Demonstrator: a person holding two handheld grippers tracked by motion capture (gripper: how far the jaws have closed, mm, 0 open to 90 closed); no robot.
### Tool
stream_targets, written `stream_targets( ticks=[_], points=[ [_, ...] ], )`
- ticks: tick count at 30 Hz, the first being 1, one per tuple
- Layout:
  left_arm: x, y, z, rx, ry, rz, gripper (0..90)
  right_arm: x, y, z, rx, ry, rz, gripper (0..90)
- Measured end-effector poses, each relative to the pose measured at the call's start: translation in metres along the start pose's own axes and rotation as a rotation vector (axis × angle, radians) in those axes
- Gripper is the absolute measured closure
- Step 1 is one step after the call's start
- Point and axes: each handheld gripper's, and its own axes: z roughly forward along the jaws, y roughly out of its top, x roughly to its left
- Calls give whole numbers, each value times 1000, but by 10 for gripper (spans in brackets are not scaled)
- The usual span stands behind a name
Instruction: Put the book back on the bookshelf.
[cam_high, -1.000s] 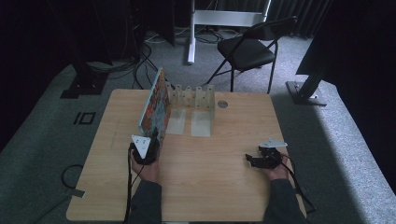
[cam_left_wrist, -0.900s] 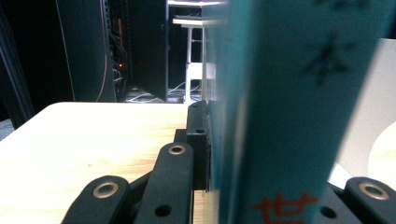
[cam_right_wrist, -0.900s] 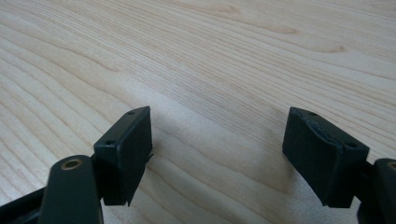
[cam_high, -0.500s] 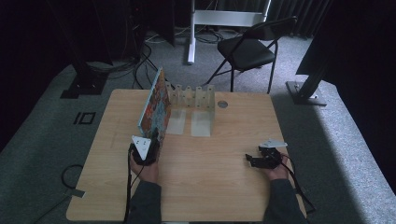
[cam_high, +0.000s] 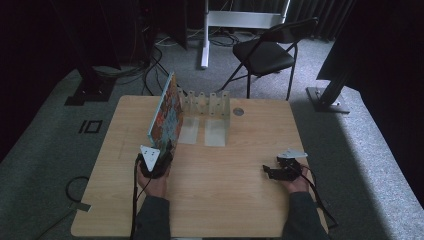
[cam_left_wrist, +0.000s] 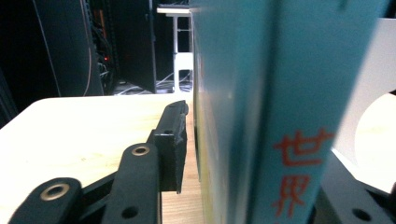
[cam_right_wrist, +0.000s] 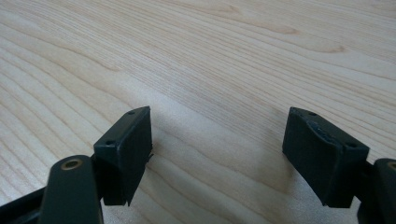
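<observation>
Two grippers on the wooden table (cam_high: 240, 200), and the work is on the left. From the high view, the left gripper (cam_high: 161, 150) sits at the near end of a book (cam_high: 167, 112) that stands upright on its edge, its far end at the clear acrylic rack (cam_high: 207, 107) — the forearm comes straight in from the bottom edge. The right gripper (cam_high: 267, 172) rests low on bare wood, well apart from everything, pointing left.

Left gripper view now: the teal spine with red characters (cam_left_wrist: 280, 116) stands between the jaws, which have just been opening — a sliver of tabletop shows between the left pad and the cover, so the grip looks released. My read: the book has been stood in place, and next comes a straight pull-back without nudging it over.

Right gripper view: jaws wide apart (cam_right_wrist: 217, 154) over plain wood grain, idle.
</observation>
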Motion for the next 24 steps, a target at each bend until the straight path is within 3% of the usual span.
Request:
stream_targets(
  ticks=[15, 24],
  points=[
    [0, -2, -10, 26, -34, 45, 565, 0, 0, 0, 0, -1, -1, 239],
    [-3, -2, -15, 22, -18, 80, 572, 0, 0, 0, 0, -1, -1, 239]
  ],
)
